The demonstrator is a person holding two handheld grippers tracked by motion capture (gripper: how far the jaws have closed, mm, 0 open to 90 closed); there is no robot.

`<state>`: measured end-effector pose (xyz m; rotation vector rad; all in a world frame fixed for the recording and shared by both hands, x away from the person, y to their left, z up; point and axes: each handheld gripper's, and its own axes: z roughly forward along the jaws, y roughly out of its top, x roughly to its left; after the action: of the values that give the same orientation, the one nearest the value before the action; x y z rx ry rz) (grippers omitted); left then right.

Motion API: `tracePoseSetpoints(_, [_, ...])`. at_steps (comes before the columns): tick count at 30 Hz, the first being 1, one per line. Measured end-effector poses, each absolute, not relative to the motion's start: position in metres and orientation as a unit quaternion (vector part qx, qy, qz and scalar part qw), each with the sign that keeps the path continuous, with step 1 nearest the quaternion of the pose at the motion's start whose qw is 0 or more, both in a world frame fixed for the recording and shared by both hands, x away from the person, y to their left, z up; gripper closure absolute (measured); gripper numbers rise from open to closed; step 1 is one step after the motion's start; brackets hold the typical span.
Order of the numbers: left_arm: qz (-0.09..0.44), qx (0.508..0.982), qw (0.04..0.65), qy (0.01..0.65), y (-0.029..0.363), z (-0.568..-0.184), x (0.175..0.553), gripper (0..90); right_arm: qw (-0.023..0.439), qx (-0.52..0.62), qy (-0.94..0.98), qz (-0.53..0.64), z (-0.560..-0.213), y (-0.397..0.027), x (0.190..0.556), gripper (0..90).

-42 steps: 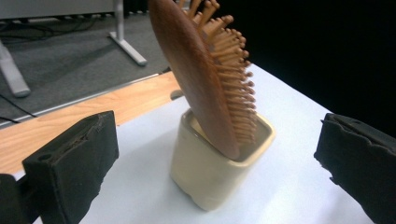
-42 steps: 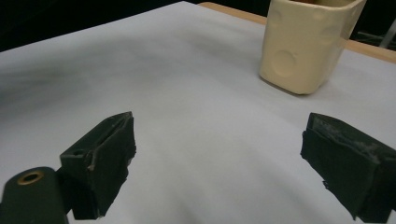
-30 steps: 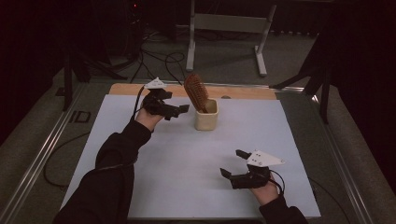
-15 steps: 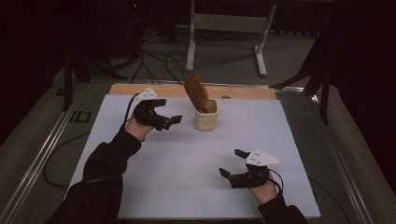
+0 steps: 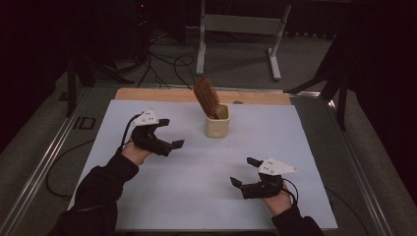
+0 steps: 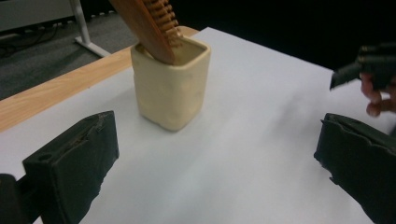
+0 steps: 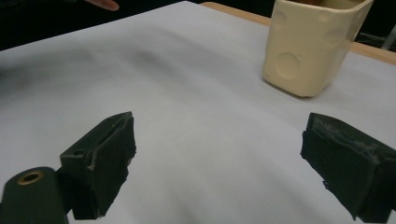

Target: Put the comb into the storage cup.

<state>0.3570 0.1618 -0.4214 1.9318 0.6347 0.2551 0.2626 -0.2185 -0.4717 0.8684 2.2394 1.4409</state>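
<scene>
A cream square cup point(image 5: 217, 121) stands near the far middle of the white sheet, with a brown wooden hairbrush point(image 5: 206, 95) leaning upright in it. In the left gripper view the cup point(image 6: 169, 84) and brush point(image 6: 152, 23) sit ahead between the jaws. My left gripper point(image 5: 169, 133) hangs open and empty, well left of the cup. My right gripper point(image 5: 244, 171) rests open and empty near the front right of the sheet. The right gripper view has the cup point(image 7: 313, 44) at the upper right, beyond the open jaws.
A white sheet point(image 5: 196, 167) covers the table, with a wooden strip point(image 5: 157, 94) along its far edge. Metal rails point(image 5: 44, 157) run down both sides. A white stand point(image 5: 241, 29) and cables lie on the floor beyond.
My left gripper has drawn back from the cup, moving left and toward the near side. The right gripper has stayed in place.
</scene>
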Motion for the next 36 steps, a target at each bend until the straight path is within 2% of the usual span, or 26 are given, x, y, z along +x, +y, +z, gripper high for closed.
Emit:
tracePoseSetpoints(19, [0.112,0.805,0.516,0.272,0.203,-0.460,0.299,0.2,0.163,0.307,0.788,0.509,-0.473,-0.218,0.263,9.6])
tracePoseSetpoints(36, [0.122,0.805,0.500,0.296,0.236,-0.491,0.265,0.2,0.165,0.307,0.787,0.509,-0.474,-0.219,0.263,9.6])
